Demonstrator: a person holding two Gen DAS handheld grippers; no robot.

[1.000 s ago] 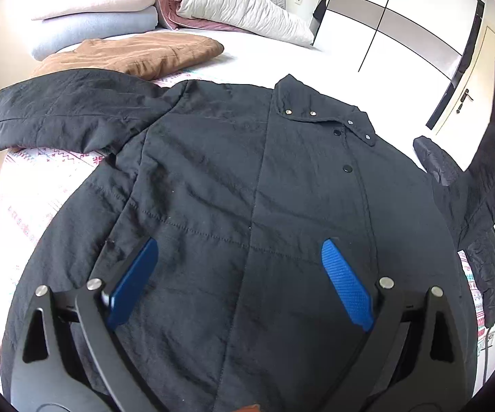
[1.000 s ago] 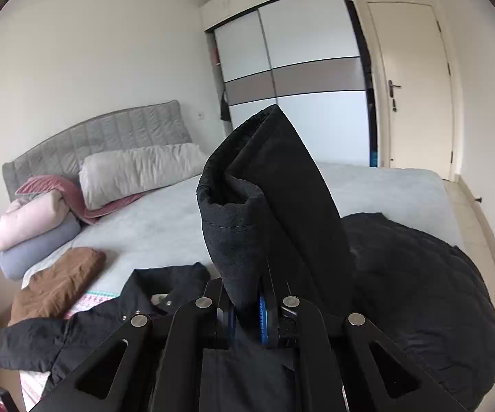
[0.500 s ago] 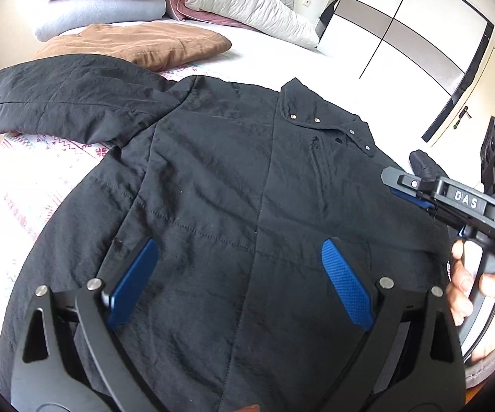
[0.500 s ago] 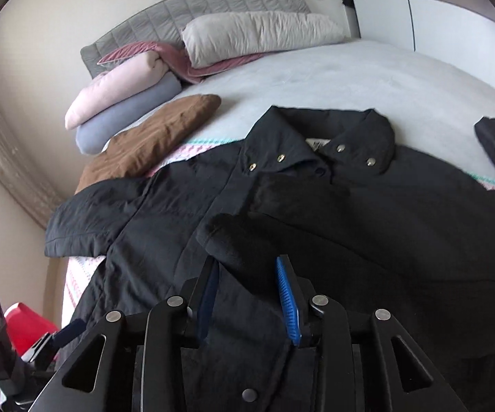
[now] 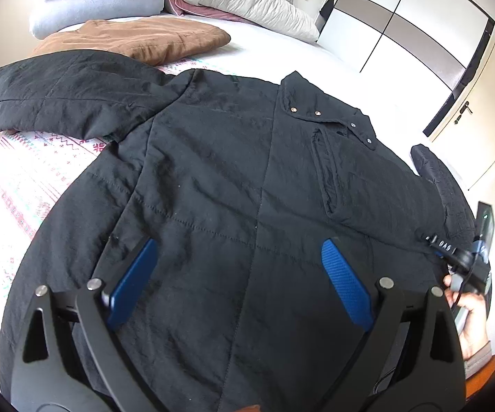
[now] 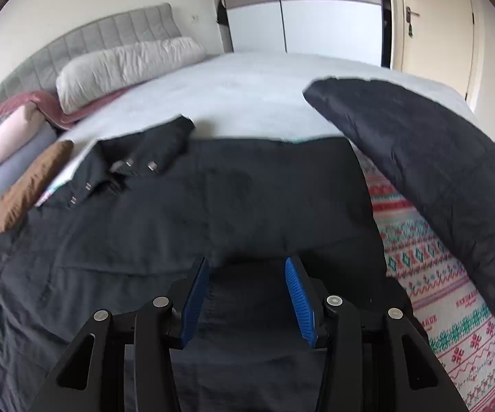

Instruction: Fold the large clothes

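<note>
Jacket (image 5: pixel 233 185) hem hidden beneath both hand-held grippers, left (image 5: pixel 238 276) and right (image 6: pixel 247 297), fingers apart

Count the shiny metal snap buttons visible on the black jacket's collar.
4 silver metal snap buttons on the black quilted jacket, along its collar flap. More may hide under folds.

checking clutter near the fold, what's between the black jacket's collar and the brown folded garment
In the left wrist view, only patterned blanket separates the black jacket collar from the brown garment.

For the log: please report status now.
Left tool open, right tool open. Black quilted jacket flat on bed, unheld. Brown folded garment beside it.
</note>
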